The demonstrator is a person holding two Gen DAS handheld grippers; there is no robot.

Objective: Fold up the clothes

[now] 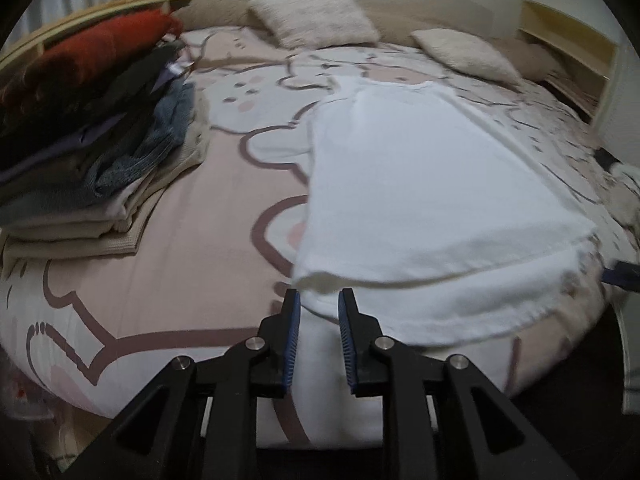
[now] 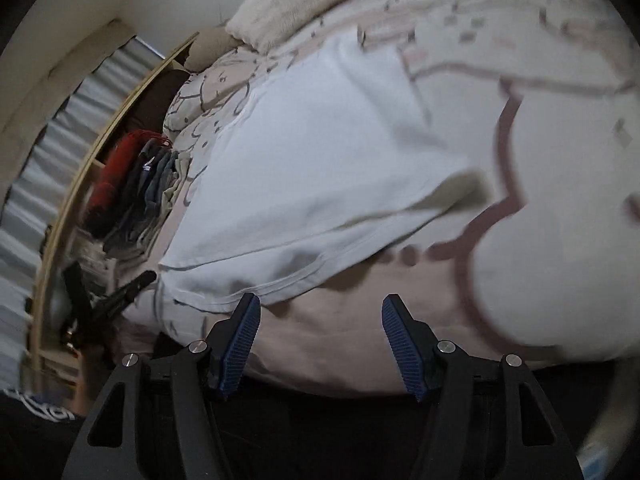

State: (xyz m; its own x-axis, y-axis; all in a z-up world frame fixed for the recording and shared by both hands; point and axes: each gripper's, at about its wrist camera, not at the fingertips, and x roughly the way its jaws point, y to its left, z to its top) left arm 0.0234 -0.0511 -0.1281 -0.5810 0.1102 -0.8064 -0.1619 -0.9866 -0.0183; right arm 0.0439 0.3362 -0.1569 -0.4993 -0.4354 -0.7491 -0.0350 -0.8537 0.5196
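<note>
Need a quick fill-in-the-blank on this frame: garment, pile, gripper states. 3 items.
1. The garment spread flat on the bed is ____ in colour.
2. The top item on the pile of folded clothes is ____.
3. The right gripper has its jaws wide ____, holding nothing.

Missing words: white; red; open

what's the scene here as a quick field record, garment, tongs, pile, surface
garment: white t-shirt lying flat on the bed, near hem partly folded over
left tongs: partly open at the shirt's near-left corner; grip unclear
right tongs: open, empty, short of the hem
pile: folded clothes stack at left, red item on top
surface: patterned bedspread, two pillows at far end
</note>
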